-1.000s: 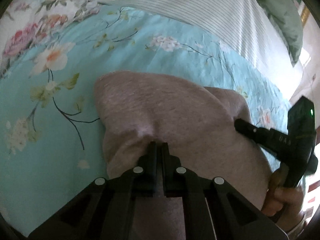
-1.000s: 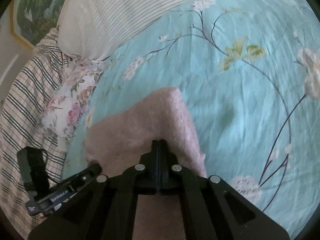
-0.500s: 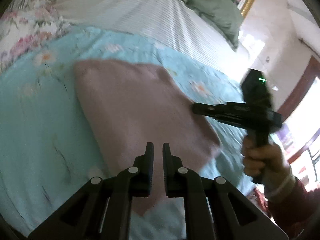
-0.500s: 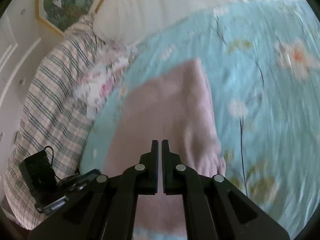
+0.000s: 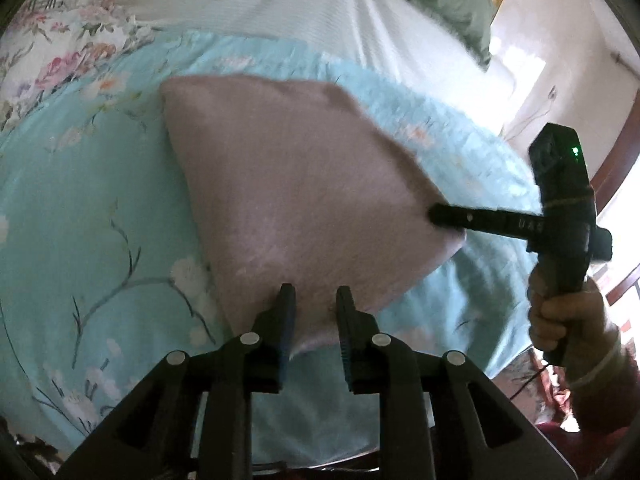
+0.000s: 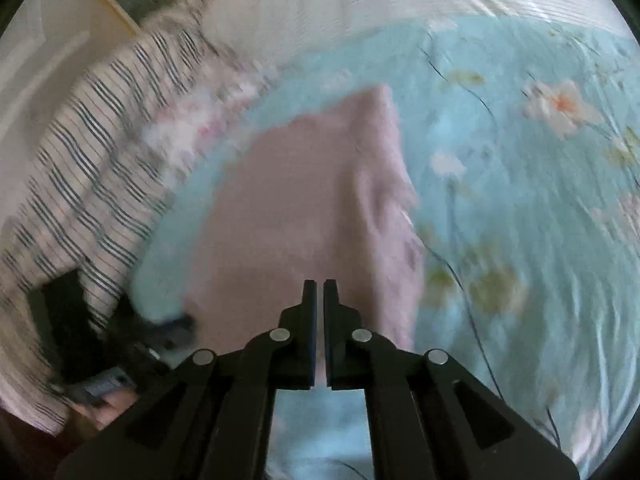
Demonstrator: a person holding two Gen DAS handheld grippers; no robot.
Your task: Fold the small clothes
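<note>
**Left fingers let go of the pink cloth as the fold lands**

The pink cloth (image 5: pixel 288 184) lies flat on the floral bedspread (image 5: pixel 80 208), a rough diamond filling the middle of the left wrist view, its far corner toward 11 o'clock and its near corner at 6 o'clock. A second ago both grippers pinched bunched fabric; now the cloth is spread out and both have drawn back toward its near edge.

The left gripper (image 5: pixel 314 300) has just been opening: its fingers stand apart with the cloth's near corner lying between them, not pressed. The right gripper (image 6: pixel 319 292) has its fingers nearly pressed together with only a sliver of gap; in the left view its tip sits at the cloth's 3 o'clock corner, and whether fabric is caught there I cannot tell.

This looks like a completed fold being released. The next fold likely needs fresh grips on an edge.
</note>
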